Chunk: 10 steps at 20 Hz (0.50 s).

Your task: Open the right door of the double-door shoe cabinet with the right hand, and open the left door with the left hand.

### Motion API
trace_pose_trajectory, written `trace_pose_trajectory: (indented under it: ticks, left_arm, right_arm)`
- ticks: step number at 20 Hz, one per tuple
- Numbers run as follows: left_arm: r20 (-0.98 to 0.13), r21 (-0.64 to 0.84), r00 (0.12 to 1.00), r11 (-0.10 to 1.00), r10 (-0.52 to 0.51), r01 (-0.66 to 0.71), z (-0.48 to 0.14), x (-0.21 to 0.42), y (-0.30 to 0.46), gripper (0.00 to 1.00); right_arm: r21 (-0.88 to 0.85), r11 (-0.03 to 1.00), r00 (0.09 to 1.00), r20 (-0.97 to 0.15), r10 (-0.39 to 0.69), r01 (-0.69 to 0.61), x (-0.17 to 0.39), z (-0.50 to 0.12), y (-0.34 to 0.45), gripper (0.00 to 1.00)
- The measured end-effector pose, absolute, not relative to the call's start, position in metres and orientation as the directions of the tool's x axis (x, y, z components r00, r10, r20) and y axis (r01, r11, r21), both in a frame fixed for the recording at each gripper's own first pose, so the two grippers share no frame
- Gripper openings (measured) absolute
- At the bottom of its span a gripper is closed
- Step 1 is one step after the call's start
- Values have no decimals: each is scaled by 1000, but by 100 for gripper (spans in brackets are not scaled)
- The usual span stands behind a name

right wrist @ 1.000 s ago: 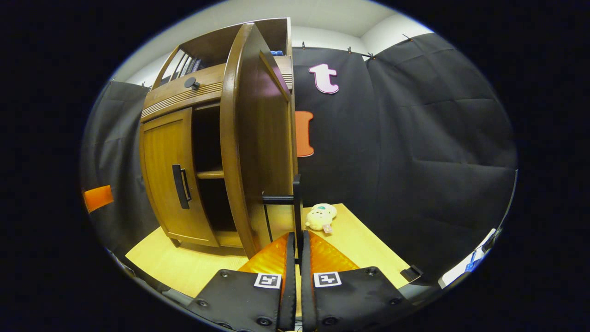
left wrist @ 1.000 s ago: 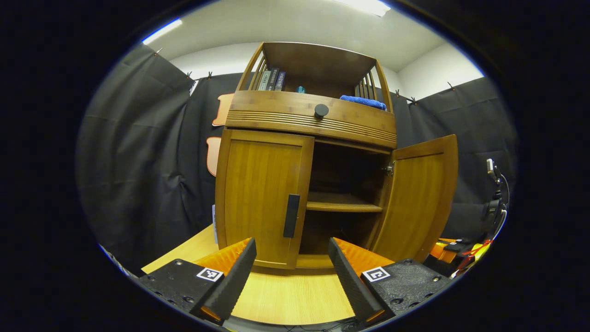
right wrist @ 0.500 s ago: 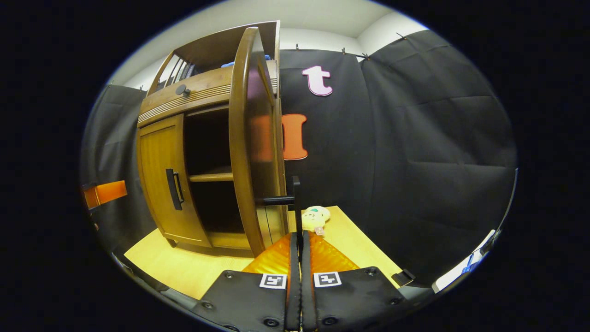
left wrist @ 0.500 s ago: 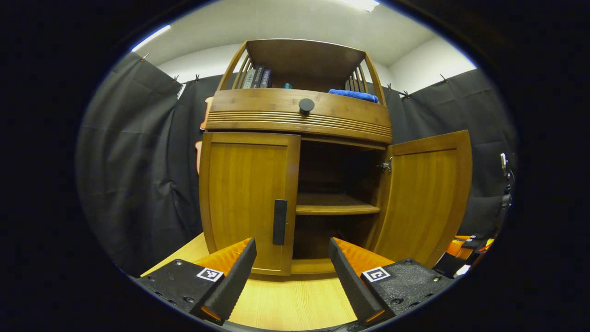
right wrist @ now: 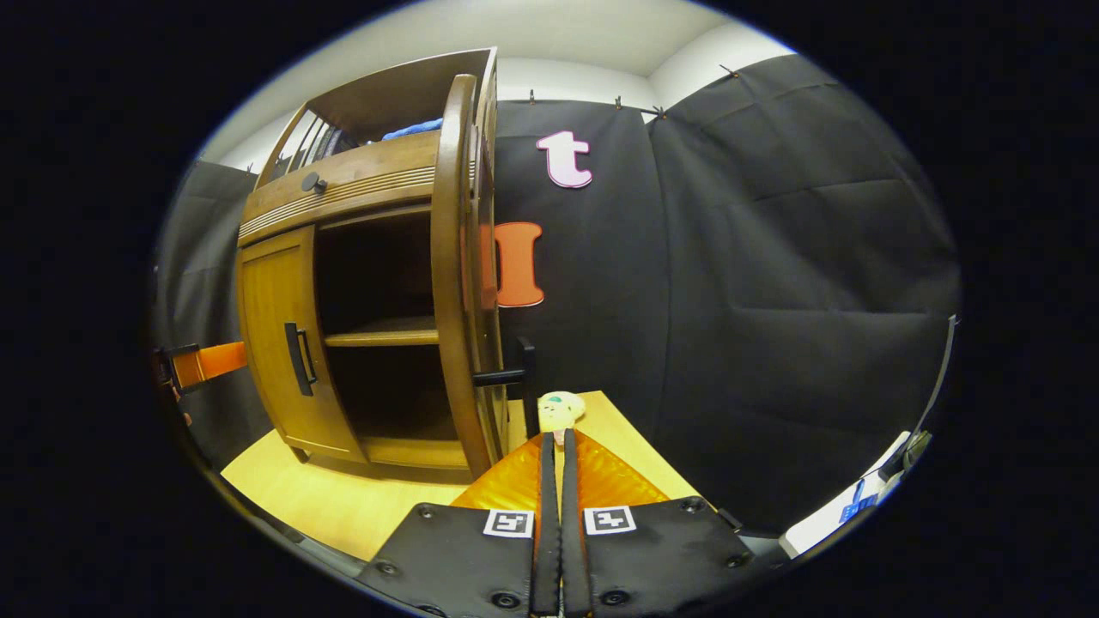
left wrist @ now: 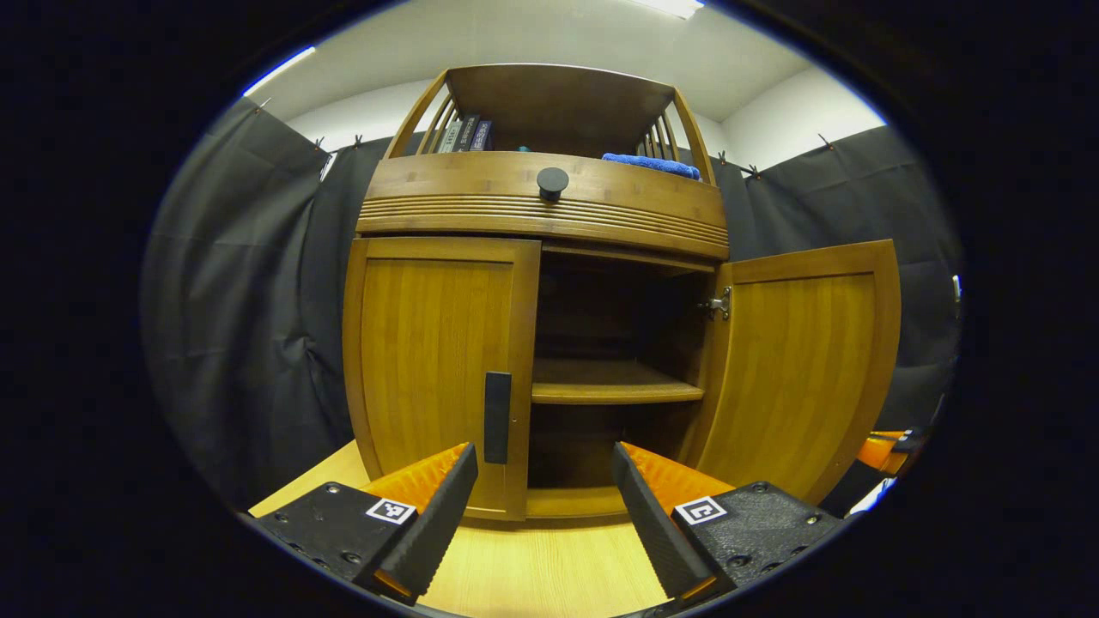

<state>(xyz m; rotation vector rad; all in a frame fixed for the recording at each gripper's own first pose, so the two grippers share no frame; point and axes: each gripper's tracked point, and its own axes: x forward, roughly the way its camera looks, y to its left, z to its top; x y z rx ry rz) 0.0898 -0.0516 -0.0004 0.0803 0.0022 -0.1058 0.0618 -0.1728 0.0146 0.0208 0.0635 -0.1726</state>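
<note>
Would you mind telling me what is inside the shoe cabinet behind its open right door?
Behind the open right door, the shoe cabinet shows one bare wooden shelf with dark space above and below. The closed left door covers the rest.

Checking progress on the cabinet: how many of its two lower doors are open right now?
1. The right wooden door is swung wide open, baring the inner shelf. The left wooden door is shut, its dark handle untouched.
</note>
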Motion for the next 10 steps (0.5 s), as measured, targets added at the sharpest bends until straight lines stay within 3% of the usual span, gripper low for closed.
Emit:
trace_pose_trajectory:
  ticks: [2,3,4,5,7,8,9,10]
  left_arm:
    - [6,107,995,989,-104,103,-3,99,-52,92]
    - [17,119,995,988,-103,100,-3,104,-53,92]
    - [30,126,994,987,-103,98,-3,110,-52,92]
    - [38,129,994,987,-103,98,-3,117,-52,95]
    - [51,127,994,988,-100,93,-5,129,-50,92]
    - [54,125,994,988,-94,87,-5,138,-49,92]
    - [57,126,995,989,-86,78,-5,144,-47,92]
    - [61,129,995,989,-81,72,-6,150,-46,92]
  right_arm:
    - [13,980,979,-54,-198,199,58,18,-184,9]
    - [17,978,976,-56,-208,210,56,19,-188,0]
    - [21,976,975,-56,-216,217,54,21,-192,8]
    - [23,974,973,-54,-225,227,53,22,-195,8]
    - [24,972,971,-54,-232,234,51,22,-199,10]
    - [20,970,969,-58,-242,244,50,22,-202,20]
    - [17,966,965,-65,-255,256,49,21,-206,23]
    - [15,965,963,-67,-262,263,48,20,-209,36]
